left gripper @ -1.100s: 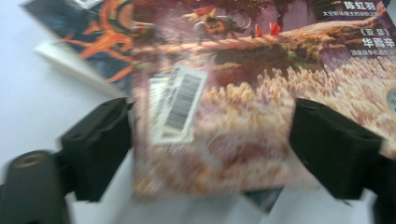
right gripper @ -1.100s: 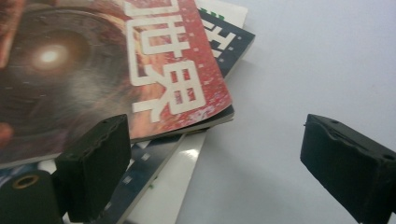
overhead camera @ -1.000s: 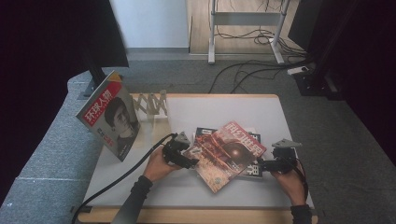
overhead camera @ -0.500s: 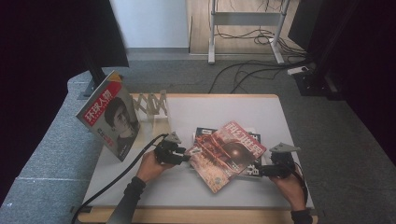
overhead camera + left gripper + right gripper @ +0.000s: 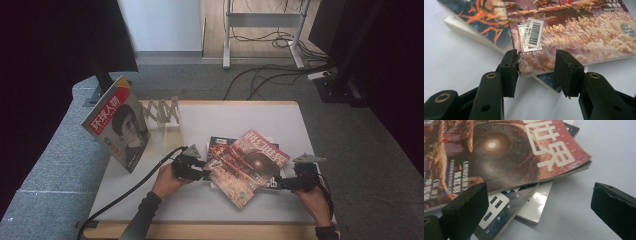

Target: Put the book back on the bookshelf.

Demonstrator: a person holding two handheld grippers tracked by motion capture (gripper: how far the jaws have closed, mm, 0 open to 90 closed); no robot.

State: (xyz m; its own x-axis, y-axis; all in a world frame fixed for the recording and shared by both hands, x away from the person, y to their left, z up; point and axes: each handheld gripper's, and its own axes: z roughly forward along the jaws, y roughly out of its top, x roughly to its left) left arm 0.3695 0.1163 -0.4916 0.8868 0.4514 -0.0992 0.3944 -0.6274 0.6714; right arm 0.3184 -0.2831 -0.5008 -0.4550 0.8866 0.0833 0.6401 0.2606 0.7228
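Observation:
A red and orange magazine (image 5: 250,165) lies skewed on top of a small stack in the middle of the white table (image 5: 225,120). My left gripper (image 5: 206,170) is at its left corner. In the left gripper view the barcode corner of the magazine (image 5: 579,32) lies between the jaws of the left gripper (image 5: 536,56), which have just been closing; they straddle it without clamping it. My right gripper (image 5: 277,184) is at the stack's right side. Its jaws (image 5: 539,187) have just been opening and stand wide, with the top magazine (image 5: 506,152) and a dark one (image 5: 499,212) ahead.
Another magazine (image 5: 117,125) with a red title band stands upright at the table's left edge beside a wooden folding rack (image 5: 162,111). Lower magazines (image 5: 220,142) stick out from under the top one. A black cable (image 5: 125,195) trails from the left gripper toward the table's near edge.
The left gripper's jaws have narrowed around the magazine's corner and the hand has shifted slightly. The right gripper's jaws have spread a little wider; that hand stayed put.

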